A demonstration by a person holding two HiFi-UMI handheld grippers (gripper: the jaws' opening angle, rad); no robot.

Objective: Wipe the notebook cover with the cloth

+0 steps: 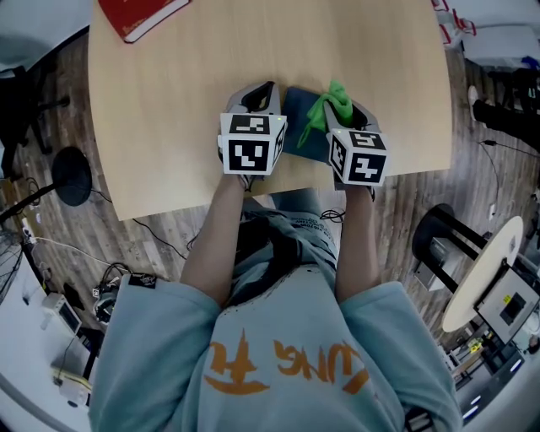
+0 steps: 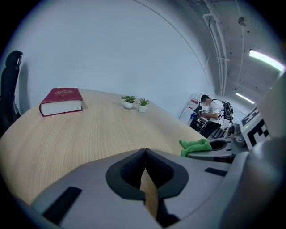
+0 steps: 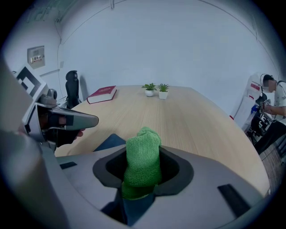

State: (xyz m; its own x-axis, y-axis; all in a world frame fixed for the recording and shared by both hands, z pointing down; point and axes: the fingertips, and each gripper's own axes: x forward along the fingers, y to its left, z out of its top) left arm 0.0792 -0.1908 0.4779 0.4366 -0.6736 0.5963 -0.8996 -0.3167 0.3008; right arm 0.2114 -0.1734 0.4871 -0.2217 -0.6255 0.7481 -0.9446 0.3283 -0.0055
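A dark blue notebook lies near the front edge of the wooden table, between my two grippers. My right gripper is shut on a bunched green cloth, which sticks up between its jaws over the notebook's right part. A blue corner of the notebook shows to the left of those jaws. My left gripper is at the notebook's left edge, shut with nothing between its jaws. From the left gripper view the cloth shows at the right; the notebook is hidden there.
A thick red book lies at the table's far left corner. Two small potted plants stand at the far end. A black chair stands beyond the left side, and a person is off to the right.
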